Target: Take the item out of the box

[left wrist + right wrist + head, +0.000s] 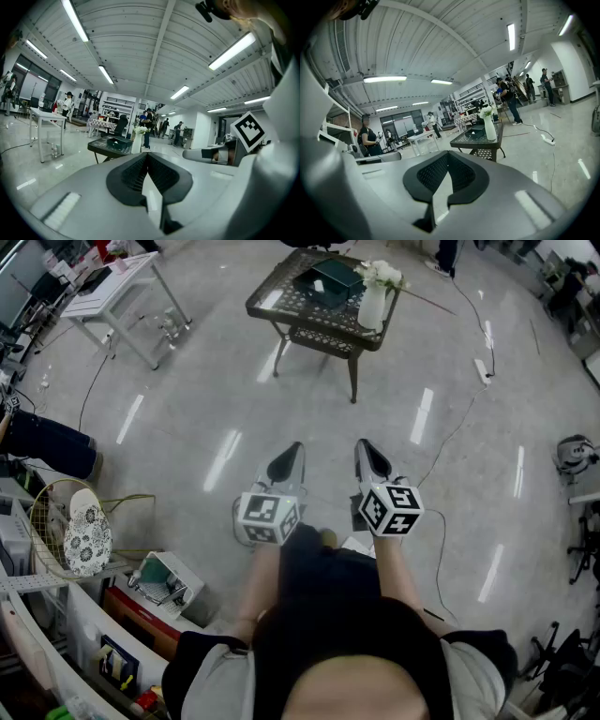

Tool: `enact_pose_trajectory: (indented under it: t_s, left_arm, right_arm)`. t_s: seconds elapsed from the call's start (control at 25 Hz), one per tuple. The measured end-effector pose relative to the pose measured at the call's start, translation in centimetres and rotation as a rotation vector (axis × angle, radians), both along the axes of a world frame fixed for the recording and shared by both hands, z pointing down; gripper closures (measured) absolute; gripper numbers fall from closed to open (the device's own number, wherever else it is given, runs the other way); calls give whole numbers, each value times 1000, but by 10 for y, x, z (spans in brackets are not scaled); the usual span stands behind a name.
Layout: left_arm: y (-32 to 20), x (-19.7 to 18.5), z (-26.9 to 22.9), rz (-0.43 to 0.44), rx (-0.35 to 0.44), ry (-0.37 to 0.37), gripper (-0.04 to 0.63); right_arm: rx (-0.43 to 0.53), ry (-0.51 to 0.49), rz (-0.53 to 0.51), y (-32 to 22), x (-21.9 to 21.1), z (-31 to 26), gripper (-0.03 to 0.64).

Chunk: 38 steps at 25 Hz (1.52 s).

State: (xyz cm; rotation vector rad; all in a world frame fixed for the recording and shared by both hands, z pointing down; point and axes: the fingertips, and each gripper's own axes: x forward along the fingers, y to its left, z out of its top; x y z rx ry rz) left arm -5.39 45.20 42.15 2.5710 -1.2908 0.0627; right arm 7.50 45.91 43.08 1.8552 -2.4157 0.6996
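fingers (164, 176) pressed shut on the left gripper (287, 463) and the right gripper (372, 459), both empty. box (328, 282) sits on the far table (277, 301), well apart, vase (372, 306) just to its right. a careless reach with shut jaws could tip that vase.

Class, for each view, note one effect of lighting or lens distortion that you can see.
Head view: white glare streaks on the glossy floor. Left gripper view: strip lights blow out white; black corners frame the fisheye image. Right gripper view: ceiling beams bow into curves.
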Motion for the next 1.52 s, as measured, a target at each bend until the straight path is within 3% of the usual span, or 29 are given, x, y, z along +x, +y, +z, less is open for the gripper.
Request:
enact_pose_trajectory:
  t_s: [0.88, 1.52]
  left_arm:
    - [22, -30, -5, -39, 12, -34, 588]
    - [31, -13, -1, -19, 12, -46, 588]
  right_arm:
    - [19, -24, -74, 8, -32, -13, 617]
    - [-8, -32, -85, 15, -25, -4, 617]
